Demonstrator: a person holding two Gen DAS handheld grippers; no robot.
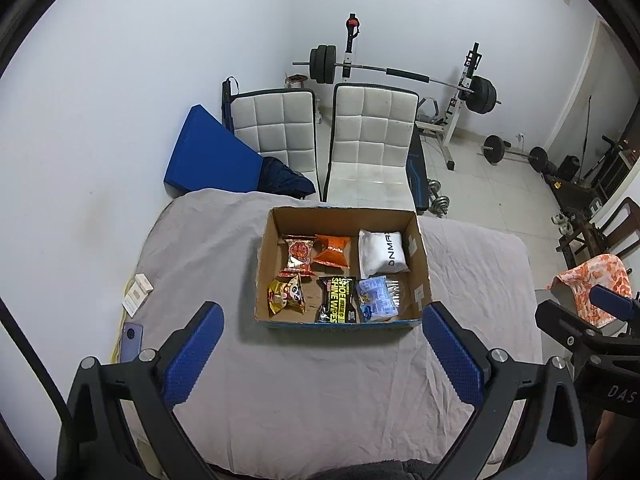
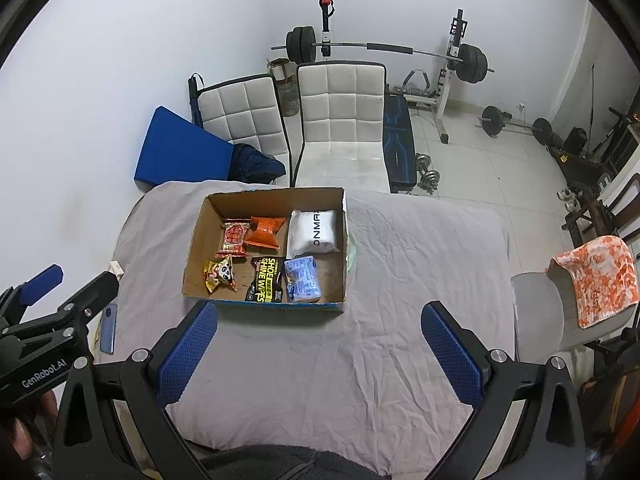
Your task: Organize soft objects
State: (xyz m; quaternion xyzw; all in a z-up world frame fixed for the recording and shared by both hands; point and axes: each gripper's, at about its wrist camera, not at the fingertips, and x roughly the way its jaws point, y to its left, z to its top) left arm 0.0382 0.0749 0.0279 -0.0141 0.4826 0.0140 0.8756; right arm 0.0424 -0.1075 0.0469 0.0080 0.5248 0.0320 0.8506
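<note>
An open cardboard box (image 1: 418, 256) (image 2: 195, 246) stands on the grey cloth-covered table. It holds several soft packs: a red snack bag (image 1: 298, 256) (image 2: 234, 237), an orange bag (image 1: 333, 250) (image 2: 265, 232), a white pouch (image 1: 382, 253) (image 2: 313, 232), a yellow panda bag (image 1: 286, 294) (image 2: 220, 274), a black shoe-wipes pack (image 1: 338, 299) (image 2: 266, 279) and a blue pack (image 1: 374, 298) (image 2: 304, 278). My left gripper (image 1: 322, 344) is open and empty, near of the box. My right gripper (image 2: 320, 340) is open and empty, near of the box's right corner.
A phone (image 1: 131, 342) (image 2: 108, 328) and a small white box (image 1: 138, 294) lie at the table's left edge. Two white chairs (image 1: 370, 140) (image 2: 340, 120) stand beyond the table. A chair with an orange towel (image 2: 596, 280) is at the right.
</note>
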